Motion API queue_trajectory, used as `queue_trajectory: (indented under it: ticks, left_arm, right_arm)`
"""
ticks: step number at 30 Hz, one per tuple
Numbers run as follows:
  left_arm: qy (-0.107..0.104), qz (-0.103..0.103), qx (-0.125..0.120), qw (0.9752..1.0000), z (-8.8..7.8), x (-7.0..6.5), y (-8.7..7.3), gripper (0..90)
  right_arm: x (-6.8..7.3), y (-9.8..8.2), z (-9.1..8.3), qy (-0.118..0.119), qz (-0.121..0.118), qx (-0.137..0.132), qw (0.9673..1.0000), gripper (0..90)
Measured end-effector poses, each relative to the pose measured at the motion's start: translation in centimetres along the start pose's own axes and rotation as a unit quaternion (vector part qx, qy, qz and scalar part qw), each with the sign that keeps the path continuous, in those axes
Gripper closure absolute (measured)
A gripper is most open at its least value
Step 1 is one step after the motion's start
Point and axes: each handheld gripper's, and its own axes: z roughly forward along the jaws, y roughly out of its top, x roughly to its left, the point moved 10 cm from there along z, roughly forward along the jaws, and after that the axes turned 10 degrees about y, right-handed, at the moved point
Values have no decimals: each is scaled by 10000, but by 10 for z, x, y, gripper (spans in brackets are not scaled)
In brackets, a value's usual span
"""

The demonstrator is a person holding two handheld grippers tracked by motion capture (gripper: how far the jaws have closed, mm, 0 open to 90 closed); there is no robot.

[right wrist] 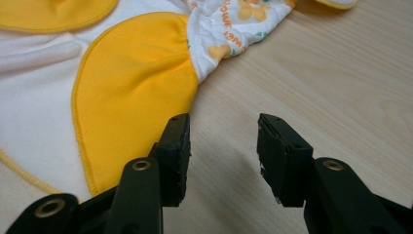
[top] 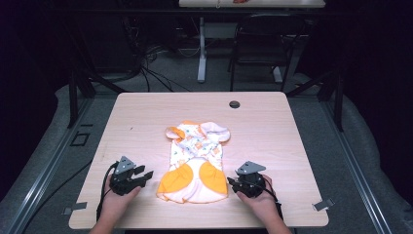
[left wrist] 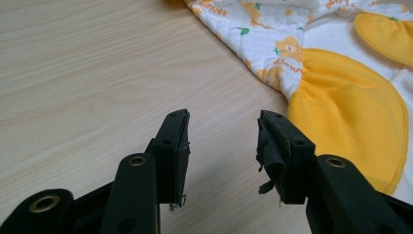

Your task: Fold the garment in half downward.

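High view: I'm holding both claws, left (top: 144,174) and right (top: 232,183), gaping empty beside the white-and-orange quilted baby garment (top: 196,161) lying mid-tabletop (top: 272,126); pinching one layer risks bunching it.

Small orange lettering seen printed on baby garment (left wrist: 272,44); too blurred, no word can be read.

Ahead of left hand-held gripper (top: 147,174): bare tabletop (top: 136,122), open passage.
Between the hand-held grippers: baby garment (top: 195,163) lay flat, low obstacle.
Beside right hand-held gripper (top: 232,182): bare wood outward.
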Motion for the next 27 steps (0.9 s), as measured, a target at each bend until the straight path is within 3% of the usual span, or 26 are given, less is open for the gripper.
queue_trajectory:
  ticks: [6, 9, 10, 13, 16, 18, 22, 25, 27]
  left_arm:
    - [-18, 137, 37, 9999, 1, -4, 0, 550]
    - [-161, 178, -8, 9997, 1, -9, 3, 636]
    - [-256, 269, 41, 9993, 1, -15, 4, 692]
    - [-344, 396, 82, 9986, 4, -22, 7, 793]
    - [-467, 581, 96, 9972, 7, -34, 15, 869]
    - [-640, 723, 236, 9950, 14, -45, 19, 886]
    - [-810, 732, 342, 9934, 28, -53, 27, 892]
    - [-800, 837, 404, 9925, 36, -54, 32, 892]
    - [-862, 800, 466, 9920, 44, -54, 38, 891]
  right_arm:
    - [1, 0, 0, 24, -138, 19, 9999, 623]
    - [2, 1, 0, 103, -86, 16, 9999, 672]
    - [3, 2, 1, 222, -60, 30, 9997, 731]
    - [5, 3, 2, 278, -55, 99, 9996, 786]
    - [13, 11, 6, 483, -231, 259, 9982, 869]
    - [18, 16, 10, 621, -293, 315, 9971, 890]
    - [21, 29, 19, 708, -480, 495, 9951, 893]
    - [19, 38, 24, 715, -590, 577, 9940, 893]
    - [14, 49, 30, 677, -639, 610, 9938, 891]
